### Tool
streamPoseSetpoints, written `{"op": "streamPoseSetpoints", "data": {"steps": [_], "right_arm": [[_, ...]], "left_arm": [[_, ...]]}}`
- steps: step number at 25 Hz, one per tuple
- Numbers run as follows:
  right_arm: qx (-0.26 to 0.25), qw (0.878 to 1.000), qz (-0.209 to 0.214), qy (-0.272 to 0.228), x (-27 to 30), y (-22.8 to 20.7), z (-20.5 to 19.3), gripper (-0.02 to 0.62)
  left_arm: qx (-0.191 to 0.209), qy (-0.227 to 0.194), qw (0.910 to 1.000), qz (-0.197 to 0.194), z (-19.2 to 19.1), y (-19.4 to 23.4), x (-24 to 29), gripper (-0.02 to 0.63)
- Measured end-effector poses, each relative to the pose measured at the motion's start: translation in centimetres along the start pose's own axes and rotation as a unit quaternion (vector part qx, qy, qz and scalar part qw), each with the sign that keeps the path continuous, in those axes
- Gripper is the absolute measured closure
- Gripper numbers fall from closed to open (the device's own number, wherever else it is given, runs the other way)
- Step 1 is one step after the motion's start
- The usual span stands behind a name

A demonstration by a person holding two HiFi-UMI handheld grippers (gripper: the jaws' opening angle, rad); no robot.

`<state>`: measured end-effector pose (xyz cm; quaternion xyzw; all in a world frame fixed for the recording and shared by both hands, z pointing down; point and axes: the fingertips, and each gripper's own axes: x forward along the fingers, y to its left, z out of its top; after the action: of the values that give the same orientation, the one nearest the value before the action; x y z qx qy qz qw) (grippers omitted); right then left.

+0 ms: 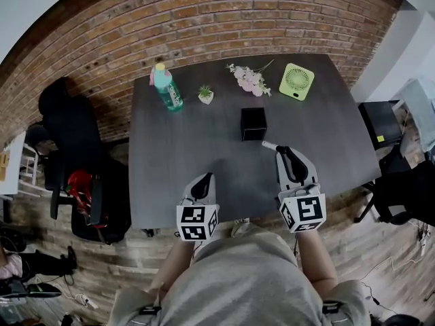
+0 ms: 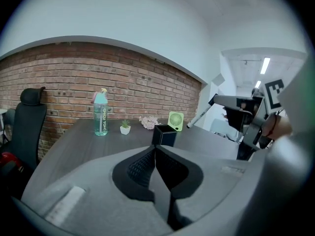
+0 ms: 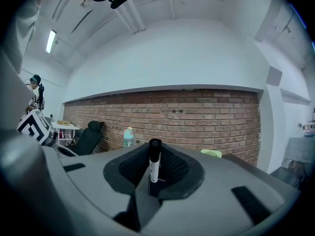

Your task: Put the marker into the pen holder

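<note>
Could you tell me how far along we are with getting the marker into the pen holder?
Done: the marker is picked up, clamped in the right gripper. In hand: it is held over the table, short of the pen holder. Left: bring it over the holder's opening and release it. The left gripper is shut and empty.

The pen holder (image 1: 253, 123) stood near the middle of the bench (image 1: 170, 161). Behind it, along the far edge, ran a bottle (image 1: 166, 87), a potted plant (image 1: 205, 95), flowers (image 1: 249, 79) and a fan (image 1: 296, 81), left to right. The marker (image 1: 269, 145), in the right gripper (image 1: 283, 151), hung just before the pen holder, to its right. The left gripper (image 1: 204, 180) sat over the near edge, further left.
</note>
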<state>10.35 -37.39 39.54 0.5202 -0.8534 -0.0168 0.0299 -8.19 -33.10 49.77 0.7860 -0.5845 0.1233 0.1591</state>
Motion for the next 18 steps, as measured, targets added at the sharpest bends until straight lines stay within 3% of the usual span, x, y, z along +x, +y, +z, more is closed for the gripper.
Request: {"op": "streamPoseSetpoints", "data": {"steps": [11,18], "right_arm": [[-0.013,0.999,0.029,0.012,7.1,-2.1,-1.4,0.523],[-0.015,0.998,0.038,0.041,11.1,-3.2,-4.7,0.523]], "left_arm": [[-0.013,0.01,0.9994,0.031,0.3,2.2,3.2,0.589],[-0.012,0.018,0.999,0.038,0.4,2.7,4.8,0.589]]}}
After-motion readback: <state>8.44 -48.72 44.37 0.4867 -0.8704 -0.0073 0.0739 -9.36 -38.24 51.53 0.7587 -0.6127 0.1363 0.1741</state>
